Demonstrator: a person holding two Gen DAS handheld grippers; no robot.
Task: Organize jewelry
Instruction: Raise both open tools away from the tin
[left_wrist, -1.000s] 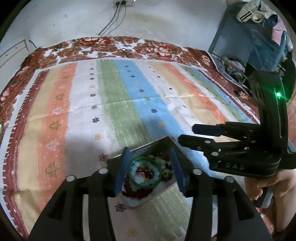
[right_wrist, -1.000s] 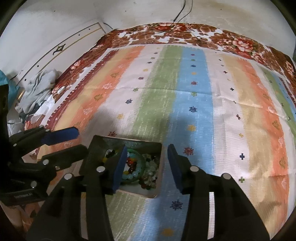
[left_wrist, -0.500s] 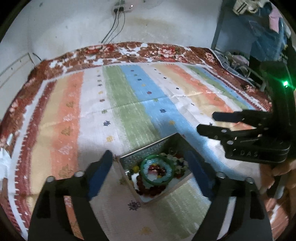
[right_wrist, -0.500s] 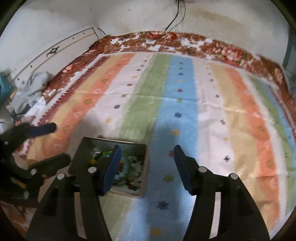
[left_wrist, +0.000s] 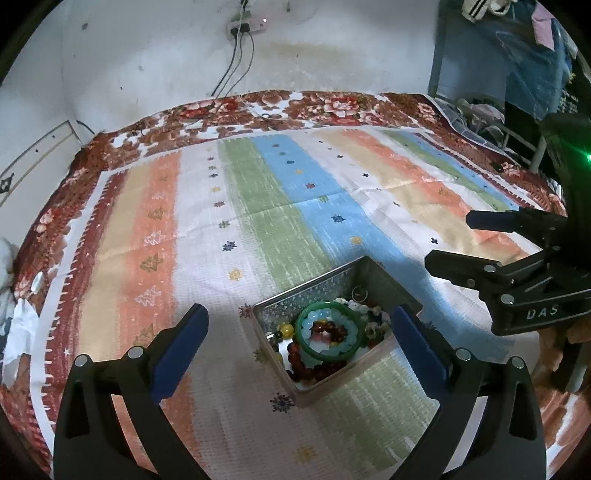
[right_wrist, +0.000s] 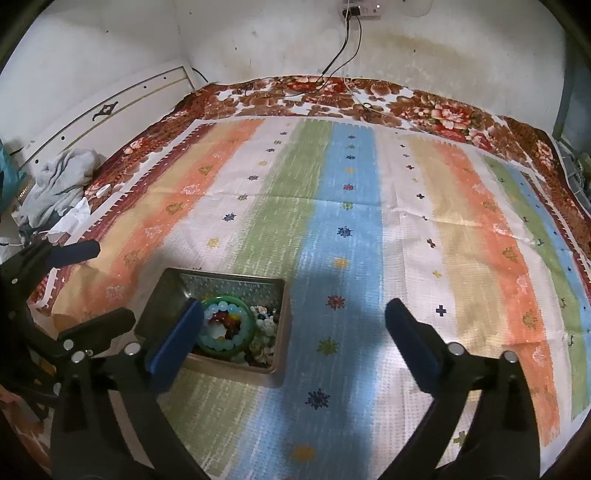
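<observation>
1. This is looking like a bedroom in a home: a bed (right_wrist: 110, 110) with a white board at its side is taking up most of both views.
2. A striped cloth (left_wrist: 258, 229) is lying over a floral blanket (left_wrist: 332, 107) that is showing along the bed's edges.
3. Crumpled clothes (right_wrist: 62, 181) are sitting at the bed's left edge.
4. More clothes (left_wrist: 532, 33) are hanging on a rack at the right.
5. A power strip (left_wrist: 247, 26) is hanging on a stained white wall (right_wrist: 443, 51), with cables (right_wrist: 340, 48) running down to the bed.
</observation>
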